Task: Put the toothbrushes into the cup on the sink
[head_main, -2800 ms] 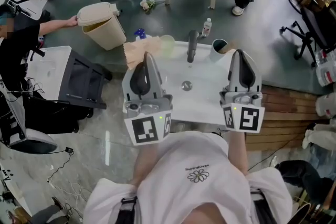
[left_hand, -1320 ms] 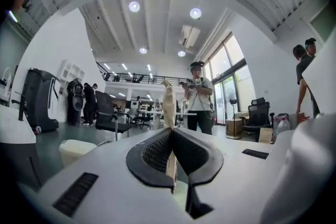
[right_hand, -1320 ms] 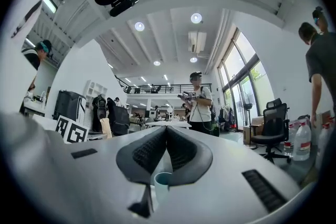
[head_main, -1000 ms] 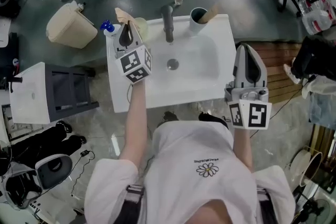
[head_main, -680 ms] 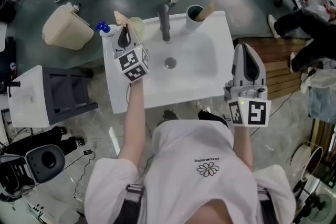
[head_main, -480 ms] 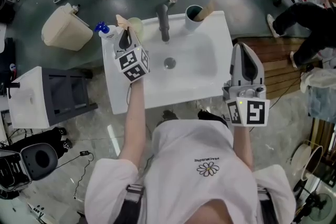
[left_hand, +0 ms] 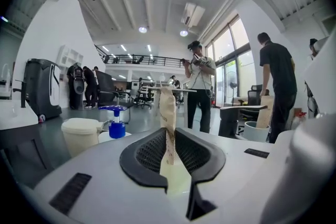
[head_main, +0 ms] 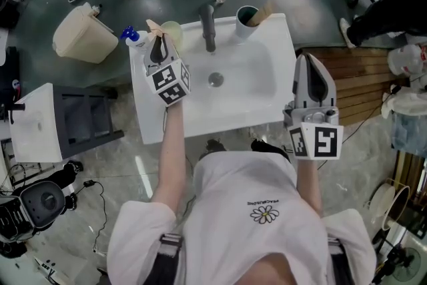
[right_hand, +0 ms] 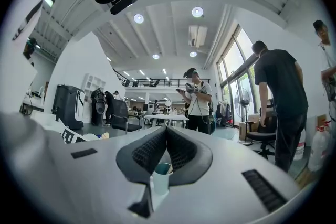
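Toothbrush (head_main: 155, 26) in a beige paper wrapper stands at the upper left of the head view, at the back left corner of the white sink (head_main: 200, 120). The left gripper (head_main: 158, 43) is clamped on it. The cup (head_main: 248, 17) stands at the back right of the sink, right of the faucet (head_main: 208, 27), and holds another wrapped toothbrush (head_main: 264, 11). The right gripper (head_main: 312, 62) is at the right, over the right edge of the sink.

In the left gripper view, the jaws are pressed on the upright toothbrush (left_hand: 168, 107) in the centre. A blue pump bottle (left_hand: 116, 124) is at middle left.

In the right gripper view, the right gripper (right_hand: 167, 131) has its jaws together with nothing in them. The cup (right_hand: 161, 176) shows far behind, low in the centre.
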Motion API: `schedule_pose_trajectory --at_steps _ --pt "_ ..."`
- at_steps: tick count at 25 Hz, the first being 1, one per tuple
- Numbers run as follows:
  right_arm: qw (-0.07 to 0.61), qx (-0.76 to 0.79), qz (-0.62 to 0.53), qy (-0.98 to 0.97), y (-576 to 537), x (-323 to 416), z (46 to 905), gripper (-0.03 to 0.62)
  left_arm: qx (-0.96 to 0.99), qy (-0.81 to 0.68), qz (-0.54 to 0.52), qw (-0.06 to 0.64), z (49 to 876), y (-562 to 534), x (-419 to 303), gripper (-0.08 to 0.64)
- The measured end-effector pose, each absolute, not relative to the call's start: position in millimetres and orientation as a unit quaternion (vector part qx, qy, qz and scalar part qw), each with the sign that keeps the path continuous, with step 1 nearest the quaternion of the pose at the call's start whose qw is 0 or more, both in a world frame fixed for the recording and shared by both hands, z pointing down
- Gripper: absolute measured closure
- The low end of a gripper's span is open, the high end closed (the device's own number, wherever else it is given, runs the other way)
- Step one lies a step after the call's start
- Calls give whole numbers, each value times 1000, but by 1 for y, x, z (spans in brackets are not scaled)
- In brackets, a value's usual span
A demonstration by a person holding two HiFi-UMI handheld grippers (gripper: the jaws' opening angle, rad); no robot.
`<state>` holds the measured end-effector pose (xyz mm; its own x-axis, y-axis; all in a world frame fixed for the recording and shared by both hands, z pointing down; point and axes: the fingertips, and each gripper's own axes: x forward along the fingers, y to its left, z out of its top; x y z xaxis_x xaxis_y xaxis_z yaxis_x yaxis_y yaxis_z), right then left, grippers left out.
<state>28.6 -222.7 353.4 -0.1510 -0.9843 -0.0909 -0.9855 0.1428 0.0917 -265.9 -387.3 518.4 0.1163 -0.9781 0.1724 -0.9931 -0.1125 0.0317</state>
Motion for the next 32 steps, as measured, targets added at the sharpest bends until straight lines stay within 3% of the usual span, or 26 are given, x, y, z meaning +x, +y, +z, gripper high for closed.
schedule_pose_trajectory --at_steps 3,11,20,32 --pt "9 -651 65 756 -222 30 353 580 750 -658 46 58 508 -386 -262 463" --pt "32 -639 85 764 -229 27 335 580 750 -660 -24 -35 415 -367 -267 463" --pt "66 -612 100 782 -230 16 316 580 732 -661 -91 -139 289 -279 -257 541" --pt "74 -606 107 784 -219 20 319 580 719 -665 -85 -182 268 -217 -234 543"
